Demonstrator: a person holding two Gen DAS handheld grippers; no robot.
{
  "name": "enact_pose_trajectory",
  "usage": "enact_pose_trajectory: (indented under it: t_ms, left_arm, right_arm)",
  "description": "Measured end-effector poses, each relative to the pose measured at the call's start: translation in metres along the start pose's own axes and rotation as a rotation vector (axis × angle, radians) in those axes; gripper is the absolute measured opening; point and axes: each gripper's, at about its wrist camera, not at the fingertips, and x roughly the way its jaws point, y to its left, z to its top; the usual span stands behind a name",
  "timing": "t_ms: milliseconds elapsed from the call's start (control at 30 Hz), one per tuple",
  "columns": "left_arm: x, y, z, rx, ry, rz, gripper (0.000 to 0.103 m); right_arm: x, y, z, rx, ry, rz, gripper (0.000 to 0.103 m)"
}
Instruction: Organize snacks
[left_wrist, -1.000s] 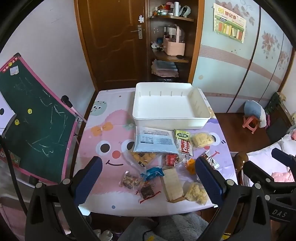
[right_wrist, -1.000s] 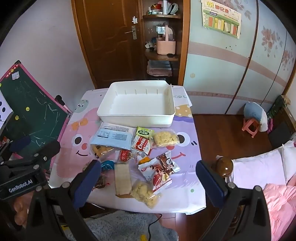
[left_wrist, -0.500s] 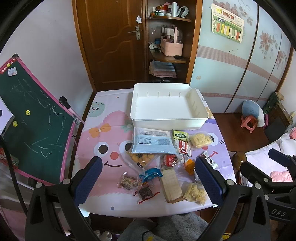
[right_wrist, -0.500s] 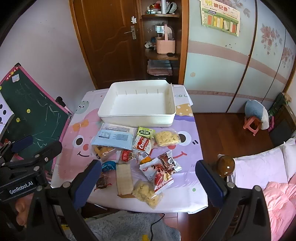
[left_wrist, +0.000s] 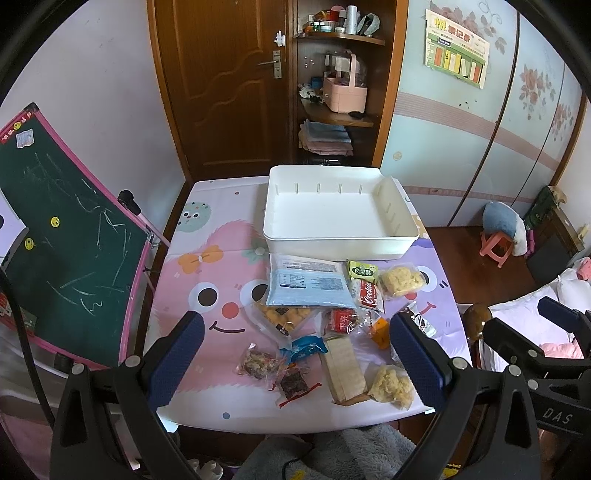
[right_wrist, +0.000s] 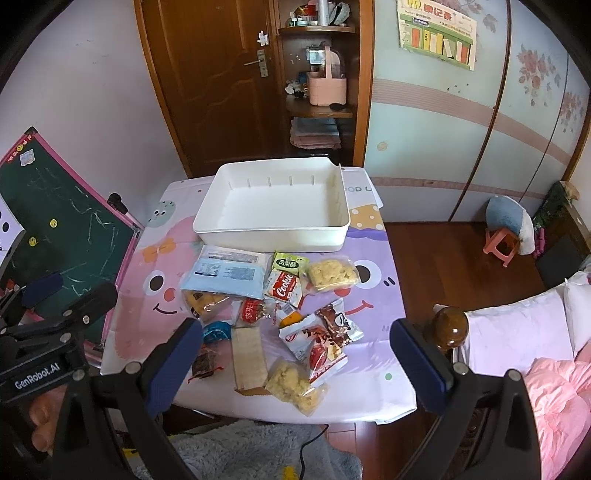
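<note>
Both tongs hang spread wide and holding nothing above the near edge of the desk (left_wrist: 207, 398): the left tongs (left_wrist: 295, 363) and the right tongs (right_wrist: 295, 360). Snack packets (left_wrist: 325, 325) lie scattered at the middle of the desk. At twelve o'clock from them sits the white bin (left_wrist: 338, 245), with a large pale blue packet (left_wrist: 308, 286) just beside its near wall.

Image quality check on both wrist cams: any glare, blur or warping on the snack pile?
Left wrist: heavy fisheye bowing at the door and wardrobe, black corner vignette, white bin evenly lit, snack wrappers sharp with mild sheen. Right wrist: same warping, Cookie pack lettering readable, soft daylight, no hard shadows or motion blur.
</note>
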Motion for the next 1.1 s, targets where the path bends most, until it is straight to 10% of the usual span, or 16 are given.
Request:
enact_pose_trajectory:
  t_ms: [1100]
  left_arm:
    - [0.034, 0.012, -0.011, -0.03, 0.098, -0.007, 0.1]
  right_arm:
    - [0.01, 0.004, 0.005, -0.02, 0.013, -0.024, 0.101]
